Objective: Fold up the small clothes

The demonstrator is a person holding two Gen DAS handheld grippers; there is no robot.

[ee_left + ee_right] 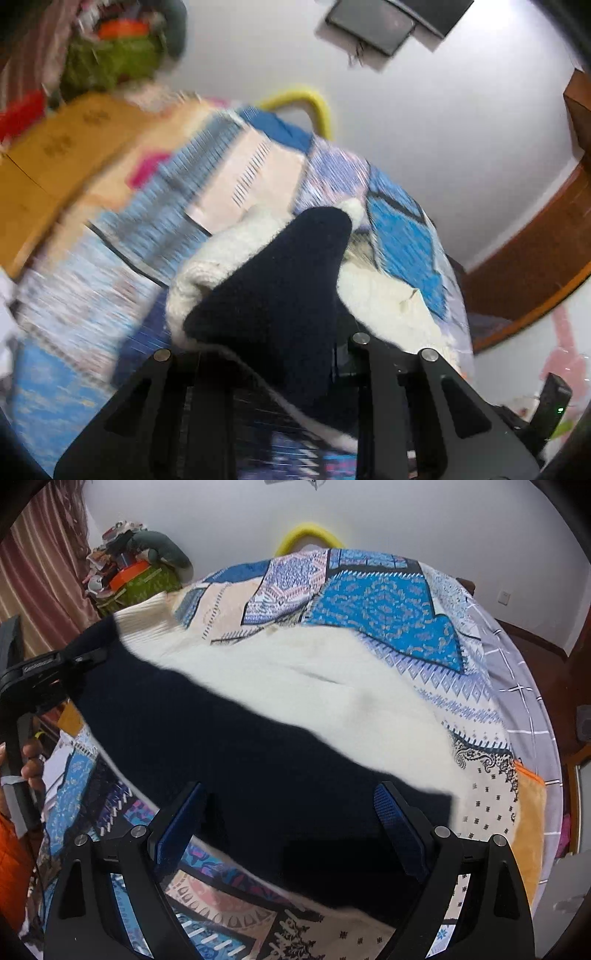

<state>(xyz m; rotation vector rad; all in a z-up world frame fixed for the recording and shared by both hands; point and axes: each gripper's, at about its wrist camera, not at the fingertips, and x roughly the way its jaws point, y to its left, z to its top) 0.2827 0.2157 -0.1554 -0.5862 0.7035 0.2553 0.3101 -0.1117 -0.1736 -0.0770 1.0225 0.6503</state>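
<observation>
patchwork bedspread [384,602] in blue, lilac and cream covers the bed, with a white wall behind and a yellow curved bar [308,535] at 12 o'clock. we see the task's garment, a knit sweater [280,686] in cream and navy, spread across the bed at the centre of the right wrist view. our right gripper [288,805] hangs over the navy part, jaws released and wide, blue pads [397,823] apart from the cloth. our left gripper [269,354] has its jaws clenched on a fold of the sweater, lifted off the bed; in the right wrist view it sits at 9 o'clock, with a hand [31,764] below it.
</observation>
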